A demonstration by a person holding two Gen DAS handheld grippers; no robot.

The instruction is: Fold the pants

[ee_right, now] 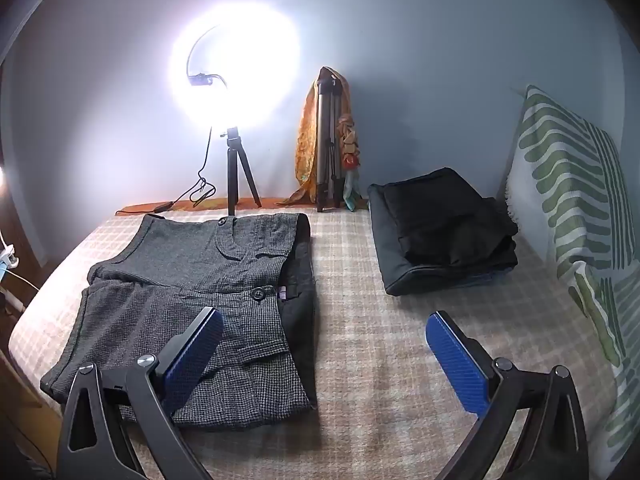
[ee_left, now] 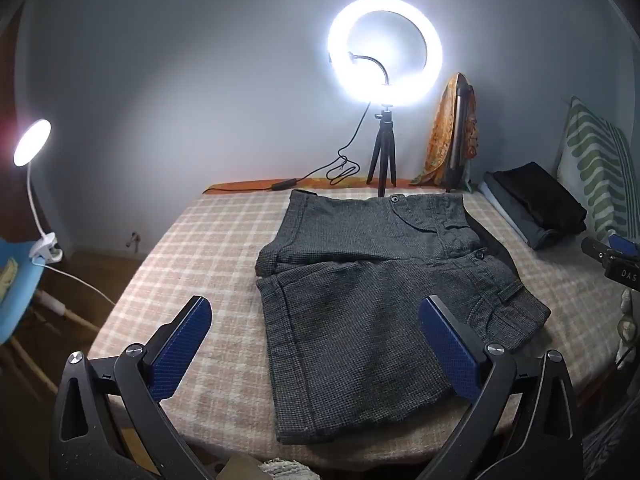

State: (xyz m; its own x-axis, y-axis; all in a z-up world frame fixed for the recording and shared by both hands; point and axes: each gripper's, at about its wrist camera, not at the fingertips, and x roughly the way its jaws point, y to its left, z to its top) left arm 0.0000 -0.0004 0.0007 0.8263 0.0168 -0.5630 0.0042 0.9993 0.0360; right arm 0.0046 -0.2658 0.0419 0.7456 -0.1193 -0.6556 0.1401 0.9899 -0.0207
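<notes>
Grey checked short pants (ee_left: 368,280) lie flat on the plaid bed cover (ee_left: 200,240), waistband to the right and the two leg hems to the left. They also show in the right wrist view (ee_right: 192,296), left of centre. My left gripper (ee_left: 316,308) is open and empty, above the near leg of the pants. My right gripper (ee_right: 324,328) is open and empty, above the waistband end and the bare cover (ee_right: 400,340) beside it. Part of the right gripper body shows at the right edge of the left wrist view (ee_left: 612,264).
A ring light on a small tripod (ee_left: 384,52) and its cable stand at the far edge. A folded tripod draped with an orange scarf (ee_right: 328,140) leans on the wall. A stack of dark folded clothes (ee_right: 440,228), a green-striped pillow (ee_right: 568,200) and a clip lamp (ee_left: 32,144).
</notes>
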